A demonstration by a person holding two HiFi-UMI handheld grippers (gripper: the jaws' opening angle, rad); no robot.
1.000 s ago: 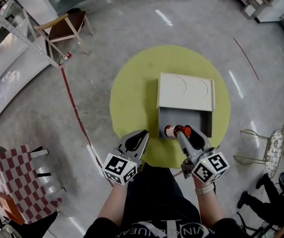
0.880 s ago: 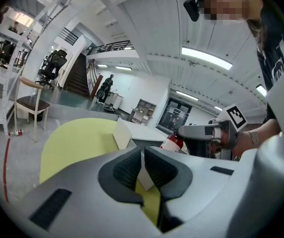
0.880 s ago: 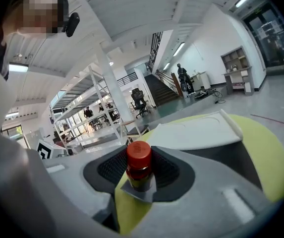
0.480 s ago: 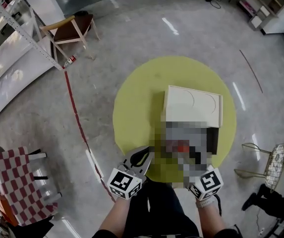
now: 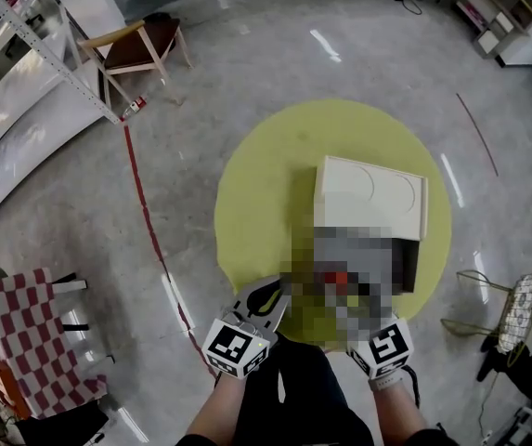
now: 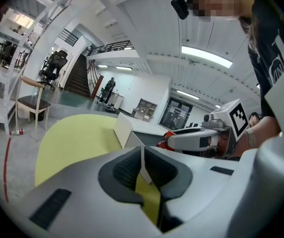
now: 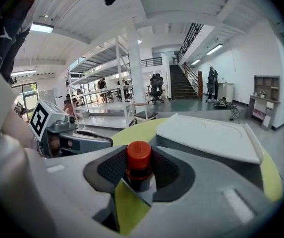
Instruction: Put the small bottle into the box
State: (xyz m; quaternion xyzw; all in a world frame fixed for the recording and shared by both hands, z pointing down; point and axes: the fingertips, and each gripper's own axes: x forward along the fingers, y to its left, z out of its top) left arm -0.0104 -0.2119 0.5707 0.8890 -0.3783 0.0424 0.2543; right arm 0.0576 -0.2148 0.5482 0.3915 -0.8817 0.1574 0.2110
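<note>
The small bottle point(image 7: 139, 158), with a red cap, stands upright between the pads of my right gripper point(image 7: 139, 171), which is shut on it. In the head view a mosaic patch hides the bottle and that gripper's fingers; only the marker cube point(image 5: 388, 347) shows, at the near edge of the box. The box point(image 5: 413, 266) is grey inside, and its white lid point(image 5: 372, 193) lies open behind it on the round yellow mat point(image 5: 266, 184). My left gripper point(image 5: 264, 297) hovers over the mat's near edge, left of the box, shut and holding nothing point(image 6: 142, 165).
A wooden chair point(image 5: 140, 49) and a metal shelf rack point(image 5: 43, 54) stand at the far left. A red line point(image 5: 149, 221) runs across the floor. A checkered cloth point(image 5: 24, 342) lies at the near left and a wire basket point(image 5: 516, 305) at the right.
Both grippers have drawn lower in the head view while the mat and box shifted slightly right. The right gripper keeps the bottle at the box's near edge.
</note>
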